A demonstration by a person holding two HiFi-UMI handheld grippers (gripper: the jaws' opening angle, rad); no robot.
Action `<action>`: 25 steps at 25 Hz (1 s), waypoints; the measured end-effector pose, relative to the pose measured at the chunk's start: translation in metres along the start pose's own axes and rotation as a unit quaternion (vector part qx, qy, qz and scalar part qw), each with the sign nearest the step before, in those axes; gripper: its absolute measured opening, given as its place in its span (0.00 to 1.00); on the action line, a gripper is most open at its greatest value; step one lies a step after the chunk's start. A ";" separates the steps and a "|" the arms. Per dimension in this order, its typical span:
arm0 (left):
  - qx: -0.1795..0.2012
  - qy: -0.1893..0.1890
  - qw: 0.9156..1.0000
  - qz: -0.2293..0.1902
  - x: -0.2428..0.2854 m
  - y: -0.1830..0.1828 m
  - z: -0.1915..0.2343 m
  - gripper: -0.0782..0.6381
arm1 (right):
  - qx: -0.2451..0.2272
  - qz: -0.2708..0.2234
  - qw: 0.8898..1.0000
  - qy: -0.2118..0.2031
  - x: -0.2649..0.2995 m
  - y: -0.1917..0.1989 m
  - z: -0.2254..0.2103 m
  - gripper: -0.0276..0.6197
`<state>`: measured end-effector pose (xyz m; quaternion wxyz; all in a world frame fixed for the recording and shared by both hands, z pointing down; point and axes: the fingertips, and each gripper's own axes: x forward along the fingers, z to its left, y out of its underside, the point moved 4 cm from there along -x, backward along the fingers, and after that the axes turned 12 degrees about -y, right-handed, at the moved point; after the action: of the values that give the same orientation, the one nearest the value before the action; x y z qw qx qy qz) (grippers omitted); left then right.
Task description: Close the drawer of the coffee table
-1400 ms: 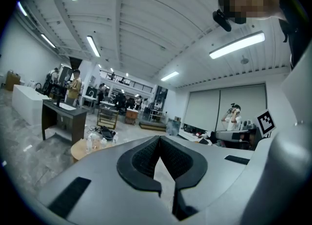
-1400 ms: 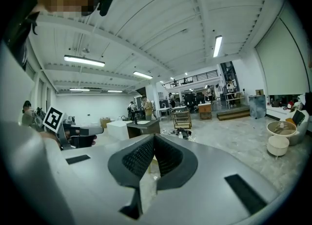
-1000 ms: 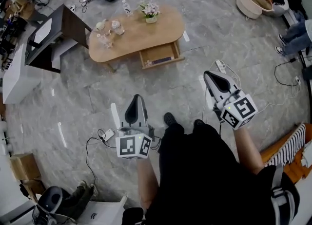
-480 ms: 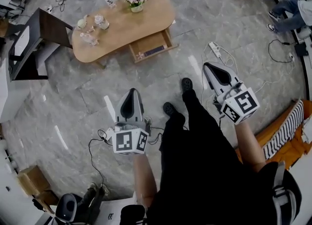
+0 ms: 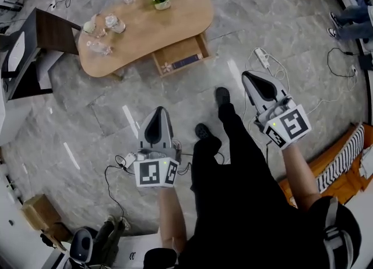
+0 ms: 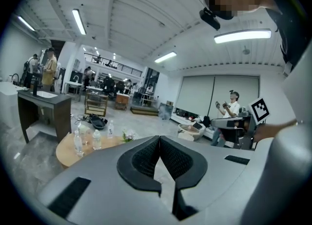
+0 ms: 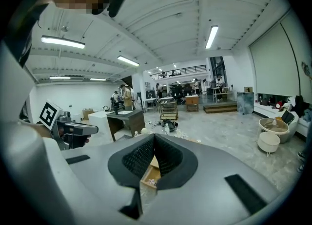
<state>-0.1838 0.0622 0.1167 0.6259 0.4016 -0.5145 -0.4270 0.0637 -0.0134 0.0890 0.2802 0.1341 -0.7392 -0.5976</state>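
Head view: the person has stepped nearer, so the desk [image 5: 175, 23] and its open drawer [image 5: 182, 59] loom closer. The drawer is at one o'clock of the left hand-held gripper [image 5: 157, 112] and ten o'clock of the right hand-held gripper [image 5: 249, 77]. Both have their jaws together and empty, well apart from the drawer, so more approach seems needed.

Oval wooden coffee table [image 5: 169, 26], its drawer [image 5: 181, 56] pulled open on near side
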 end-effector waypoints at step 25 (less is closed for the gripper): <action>0.048 -0.039 0.998 -0.002 0.241 0.306 0.069 0.13 | -0.056 0.011 0.998 -0.034 0.156 0.326 -0.171 0.06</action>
<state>-0.1892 -0.0750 0.4873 0.5850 0.4151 -0.5574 -0.4181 0.0809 -0.1530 0.4628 0.2685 0.0900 -0.7150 -0.6392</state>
